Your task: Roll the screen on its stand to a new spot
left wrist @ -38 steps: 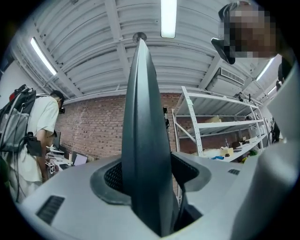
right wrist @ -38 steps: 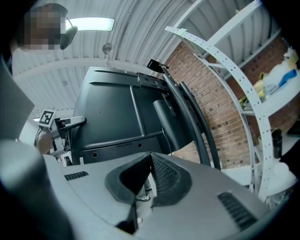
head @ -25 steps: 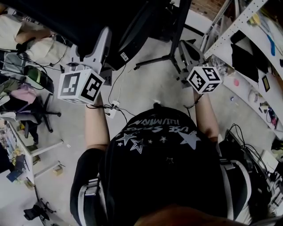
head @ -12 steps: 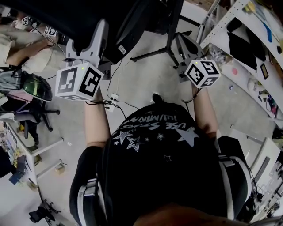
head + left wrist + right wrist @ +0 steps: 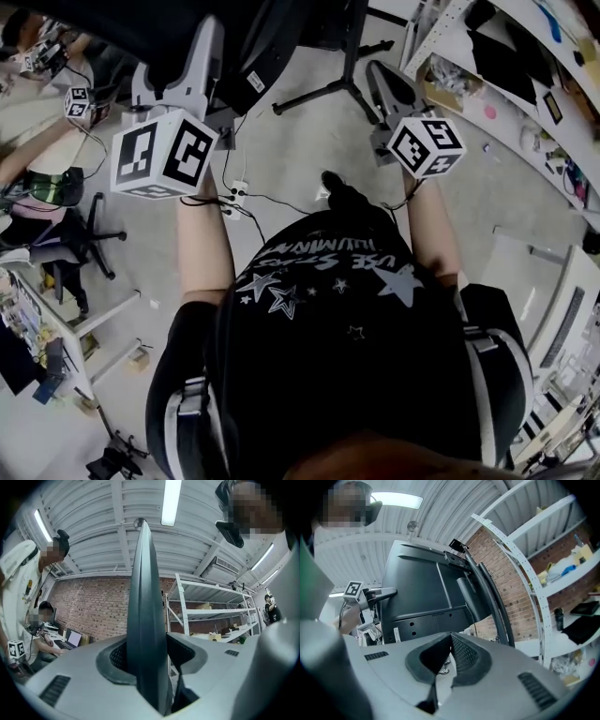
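Note:
The black screen (image 5: 122, 19) fills the top left of the head view; its stand (image 5: 349, 66) drops to dark legs on the concrete floor. My left gripper (image 5: 178, 56) reaches up to the screen's side edge. In the left gripper view that thin dark edge (image 5: 147, 597) stands upright between the pads, and my left gripper (image 5: 150, 658) is shut on it. My right gripper (image 5: 389, 89) hangs right of the stand pole, apart from it. In the right gripper view my right gripper (image 5: 447, 653) is shut and empty, facing the screen's back panel (image 5: 422, 588).
White shelving (image 5: 525, 56) with boxes and tools runs along the right. A power strip (image 5: 234, 192) and its cables lie on the floor ahead of my body. An office chair (image 5: 66, 244) and a desk stand at left. People (image 5: 47, 56) sit at upper left.
The shelves, chair and floor cables have shifted across the head view as I move along with the screen. A shoe now shows ahead of my body. The left gripper keeps its hold.

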A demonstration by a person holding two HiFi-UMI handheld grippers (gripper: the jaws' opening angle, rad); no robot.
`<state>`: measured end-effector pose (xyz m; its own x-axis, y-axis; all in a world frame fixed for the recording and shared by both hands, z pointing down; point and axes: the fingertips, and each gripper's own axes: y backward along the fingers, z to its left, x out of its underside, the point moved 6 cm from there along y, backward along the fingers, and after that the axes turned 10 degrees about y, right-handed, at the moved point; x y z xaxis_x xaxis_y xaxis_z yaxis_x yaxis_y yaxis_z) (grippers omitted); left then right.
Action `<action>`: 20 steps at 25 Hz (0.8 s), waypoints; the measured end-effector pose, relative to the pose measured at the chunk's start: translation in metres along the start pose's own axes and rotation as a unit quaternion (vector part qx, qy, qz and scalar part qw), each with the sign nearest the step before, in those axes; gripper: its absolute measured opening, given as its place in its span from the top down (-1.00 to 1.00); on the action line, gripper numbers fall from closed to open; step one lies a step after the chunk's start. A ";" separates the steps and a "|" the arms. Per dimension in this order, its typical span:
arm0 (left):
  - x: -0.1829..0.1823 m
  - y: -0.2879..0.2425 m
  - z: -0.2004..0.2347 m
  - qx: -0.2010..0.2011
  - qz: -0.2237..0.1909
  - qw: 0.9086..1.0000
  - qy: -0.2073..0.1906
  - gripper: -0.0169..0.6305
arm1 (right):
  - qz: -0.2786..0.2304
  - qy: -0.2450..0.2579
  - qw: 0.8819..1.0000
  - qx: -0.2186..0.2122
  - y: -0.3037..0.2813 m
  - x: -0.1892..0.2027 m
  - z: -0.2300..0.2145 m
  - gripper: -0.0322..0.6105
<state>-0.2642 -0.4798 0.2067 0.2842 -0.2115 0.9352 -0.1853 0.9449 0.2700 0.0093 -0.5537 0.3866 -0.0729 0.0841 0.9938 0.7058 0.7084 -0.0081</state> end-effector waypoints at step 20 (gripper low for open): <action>-0.013 0.066 -0.035 0.054 -0.004 0.998 0.007 0.28 | 0.007 0.007 0.994 0.107 0.131 0.008 0.062 0.88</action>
<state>-0.2472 -0.4060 0.2042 0.2999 -0.2149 0.9295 -0.2835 0.9102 0.3019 0.0573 -0.4167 0.3863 -0.0532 0.0860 0.9949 0.5396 0.8408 -0.0438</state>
